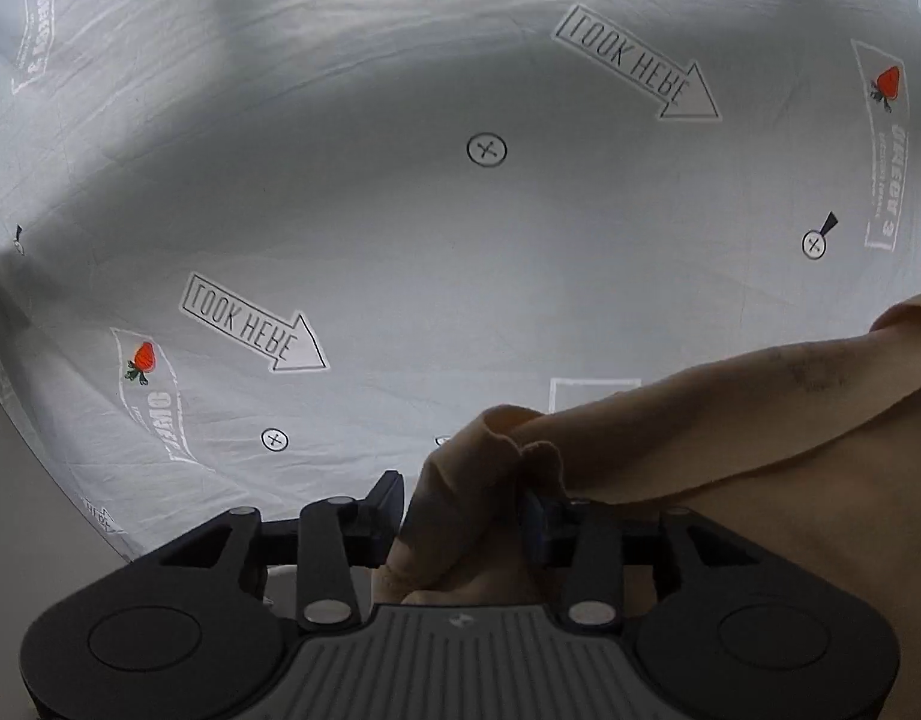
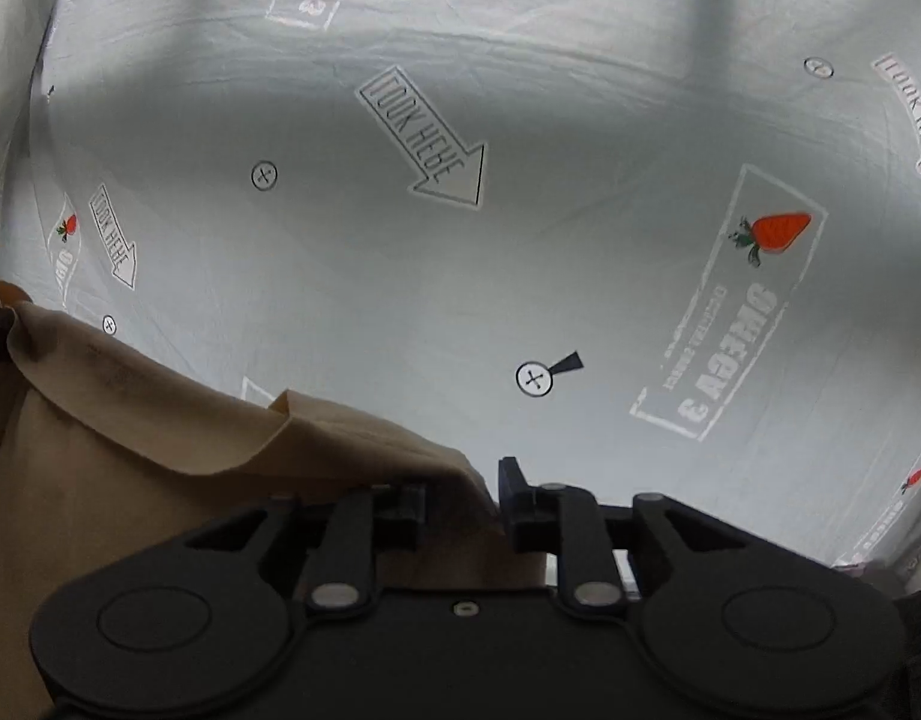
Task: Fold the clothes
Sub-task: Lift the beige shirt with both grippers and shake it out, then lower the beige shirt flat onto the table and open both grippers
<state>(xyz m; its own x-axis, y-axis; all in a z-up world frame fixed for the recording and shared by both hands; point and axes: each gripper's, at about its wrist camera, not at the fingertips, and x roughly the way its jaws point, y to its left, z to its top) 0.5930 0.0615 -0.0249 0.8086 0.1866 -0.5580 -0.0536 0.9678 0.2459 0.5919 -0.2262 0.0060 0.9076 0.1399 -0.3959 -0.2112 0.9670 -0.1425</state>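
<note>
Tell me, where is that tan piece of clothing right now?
The tan garment lies low on the printed white sheet, at the right in the left wrist view, a bunched fold between the left gripper fingers.

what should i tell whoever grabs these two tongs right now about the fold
Left tongs: jaws parted, a bunched corner of the tan cotton garment sits between them, grip looks slack.
Right tongs: jaws parted, the garment's other corner lies between them.
Garment lies on the white printed sheet, top edge rolled over.
Done: how many folds have been made cannot be told.
Left: probably pull clear, check the shape, fold again if needed.
</note>
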